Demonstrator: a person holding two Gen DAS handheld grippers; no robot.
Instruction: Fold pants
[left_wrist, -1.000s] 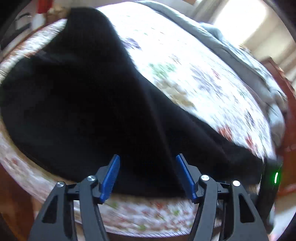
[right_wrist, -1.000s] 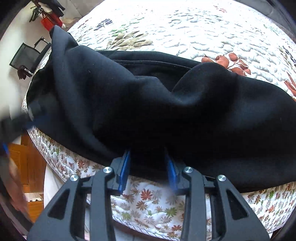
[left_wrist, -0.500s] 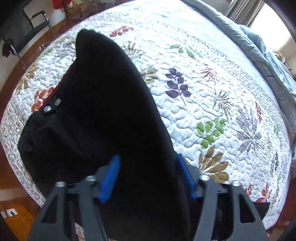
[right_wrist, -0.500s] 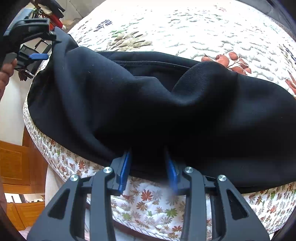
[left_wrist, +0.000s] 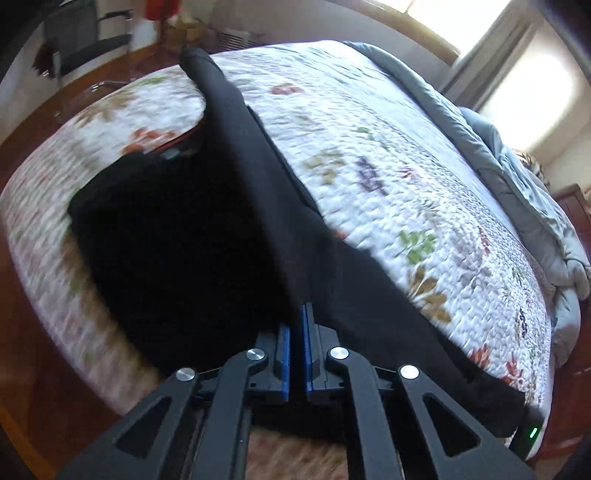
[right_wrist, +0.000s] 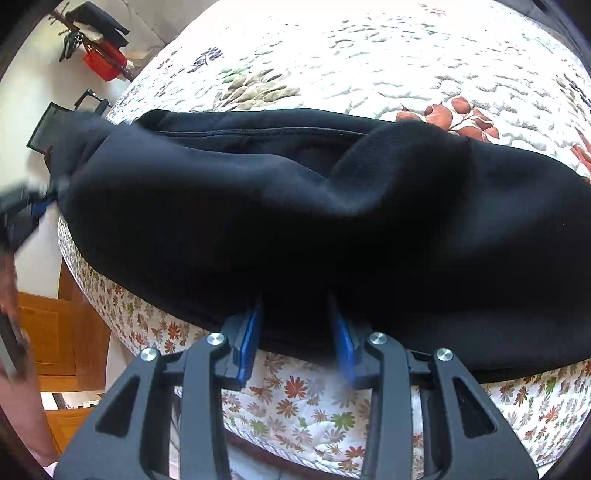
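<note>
Black pants (left_wrist: 192, 236) lie on a floral quilted bed (left_wrist: 388, 147), near its front edge. My left gripper (left_wrist: 297, 325) is shut on a pinched ridge of the pants fabric, which rises in a taut fold away from it. In the right wrist view the pants (right_wrist: 295, 206) lie bunched across the bed (right_wrist: 369, 55). My right gripper (right_wrist: 295, 317) has its blue fingers (right_wrist: 251, 332) apart with pants fabric between them; the tips are hidden in the cloth. The left gripper also shows in the right wrist view (right_wrist: 26, 206), blurred, at the pants' left end.
A grey duvet (left_wrist: 498, 166) is bunched along the far right side of the bed. A black chair (left_wrist: 88, 40) and red items stand beyond the bed's far corner. Wooden floor and a wooden cabinet (right_wrist: 55, 332) lie past the bed's left edge.
My left gripper went from open to shut on the pants and has pulled a fold of fabric up. My right gripper has stayed put on the near edge.
</note>
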